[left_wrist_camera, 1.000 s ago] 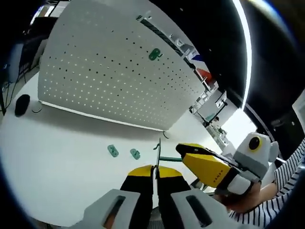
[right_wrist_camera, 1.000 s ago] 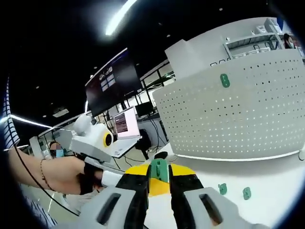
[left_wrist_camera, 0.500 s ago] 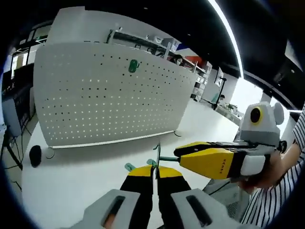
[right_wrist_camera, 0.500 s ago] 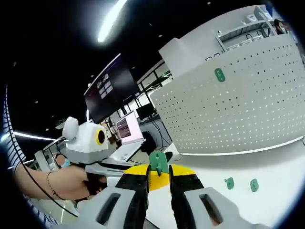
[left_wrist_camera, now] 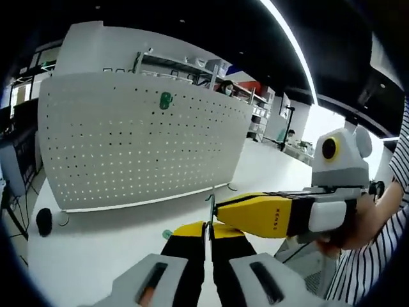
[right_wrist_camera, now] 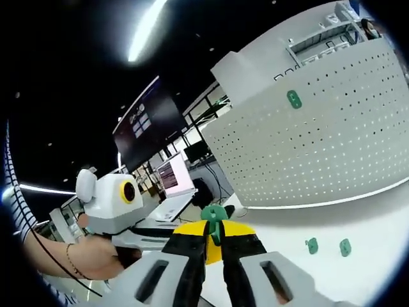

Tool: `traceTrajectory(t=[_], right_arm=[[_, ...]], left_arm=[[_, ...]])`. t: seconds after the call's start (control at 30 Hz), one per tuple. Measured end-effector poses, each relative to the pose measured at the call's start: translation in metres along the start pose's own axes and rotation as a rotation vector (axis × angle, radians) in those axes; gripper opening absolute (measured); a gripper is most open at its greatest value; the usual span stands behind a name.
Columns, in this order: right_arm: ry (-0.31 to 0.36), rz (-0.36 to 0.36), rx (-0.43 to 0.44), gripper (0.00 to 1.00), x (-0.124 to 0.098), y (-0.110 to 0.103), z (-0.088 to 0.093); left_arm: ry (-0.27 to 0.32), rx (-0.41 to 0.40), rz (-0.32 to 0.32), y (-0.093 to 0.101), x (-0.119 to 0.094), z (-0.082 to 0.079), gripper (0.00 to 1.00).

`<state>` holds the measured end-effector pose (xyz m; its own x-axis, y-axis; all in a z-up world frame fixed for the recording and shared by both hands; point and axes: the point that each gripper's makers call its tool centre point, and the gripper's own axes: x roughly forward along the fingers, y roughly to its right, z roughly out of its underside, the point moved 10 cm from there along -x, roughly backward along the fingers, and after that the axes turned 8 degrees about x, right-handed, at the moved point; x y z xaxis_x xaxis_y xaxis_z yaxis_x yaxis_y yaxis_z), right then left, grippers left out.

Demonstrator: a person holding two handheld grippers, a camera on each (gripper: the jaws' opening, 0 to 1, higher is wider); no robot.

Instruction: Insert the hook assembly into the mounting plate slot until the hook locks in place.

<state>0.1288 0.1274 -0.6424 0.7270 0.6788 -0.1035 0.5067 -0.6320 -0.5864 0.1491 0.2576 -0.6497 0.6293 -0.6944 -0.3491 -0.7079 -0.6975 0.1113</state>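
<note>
Left gripper view: left tongs (left_wrist_camera: 208,231) closed on a thin metal hook (left_wrist_camera: 210,206), its wire rising from between the jaws; right tongs (left_wrist_camera: 220,209) enter from the right, tips just beside the hook. Right gripper view: right tongs (right_wrist_camera: 214,235) clamped on a green mounting plate (right_wrist_camera: 216,216), held upright above the jaw tips; left gripper body (right_wrist_camera: 112,203) w/ a person's hand (right_wrist_camera: 70,256) at left. Behind: white pegboard (left_wrist_camera: 140,147) standing on the white desk (left_wrist_camera: 96,249), one green plate already on it (left_wrist_camera: 166,100); two more green plates (right_wrist_camera: 328,245) lie on the desk near the board's foot; small dark round object (left_wrist_camera: 43,220) at the board's left end. Progress (judged): both parts picked up and brought close, approx. aligned; whether the hook has entered the slot cannot be told; insertion and lock-in still to do; nothing seated yet as far as visible.
</note>
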Motion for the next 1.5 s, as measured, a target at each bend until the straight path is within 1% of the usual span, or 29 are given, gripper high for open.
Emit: traceTrajectory(t=[0.1,0.17,0.27,0.43,0.6,0.73,0.83,0.93,1.0,1.07,1.2,1.27,1.3,1.37,1.5], right_arm=[[-0.001,-0.008,0.001,0.02,0.001,-0.001,-0.001],[0.009,-0.010,0.000,0.02,0.001,-0.002,-0.003],[0.010,-0.007,-0.029,0.02,0.003,-0.006,-0.004],[0.000,-0.006,-0.029,0.01,0.004,-0.005,-0.002],[-0.011,-0.001,-0.025,0.00,0.005,-0.005,0.000],[-0.026,0.003,0.000,0.00,0.005,-0.002,0.000],[-0.035,0.000,0.000,0.00,0.005,-0.002,0.000],[-0.038,-0.006,0.007,0.00,0.006,-0.002,0.000],[-0.037,-0.013,0.013,0.00,0.006,-0.002,-0.001],[-0.043,-0.019,0.005,0.00,0.007,-0.002,-0.002],[-0.048,-0.031,-0.006,0.00,0.008,-0.003,-0.003],[-0.052,-0.043,-0.056,0.00,0.009,-0.005,-0.004],[-0.054,-0.046,-0.063,0.00,0.010,-0.007,-0.004],[-0.057,-0.052,-0.060,0.00,0.011,-0.007,-0.005],[-0.059,-0.052,-0.050,0.00,0.013,-0.006,-0.005]], left_arm=[[0.016,0.005,-0.009,-0.002,-0.002,-0.003,0.01],[0.025,-0.021,0.000,-0.002,-0.002,-0.004,0.01],[0.033,-0.018,-0.005,-0.002,-0.003,-0.004,0.02],[0.022,0.024,-0.014,-0.001,-0.005,-0.002,0.02],[0.024,0.018,-0.013,-0.002,-0.005,0.000,0.02],[0.006,0.022,0.001,-0.003,-0.005,0.001,0.02],[0.005,0.071,0.003,-0.003,-0.005,0.001,0.03],[0.005,0.092,-0.001,-0.003,-0.006,0.001,0.03],[0.018,0.121,-0.023,-0.002,-0.007,0.000,0.03],[0.023,0.138,-0.028,-0.002,-0.008,0.001,0.04],[0.032,0.129,-0.026,-0.004,-0.010,0.000,0.04],[0.046,0.091,-0.024,-0.006,-0.012,0.000,0.04],[0.054,0.085,-0.027,-0.008,-0.014,0.000,0.04],[0.063,0.066,-0.031,-0.010,-0.017,0.001,0.05],[0.071,0.044,-0.054,-0.015,-0.023,0.005,0.11]])
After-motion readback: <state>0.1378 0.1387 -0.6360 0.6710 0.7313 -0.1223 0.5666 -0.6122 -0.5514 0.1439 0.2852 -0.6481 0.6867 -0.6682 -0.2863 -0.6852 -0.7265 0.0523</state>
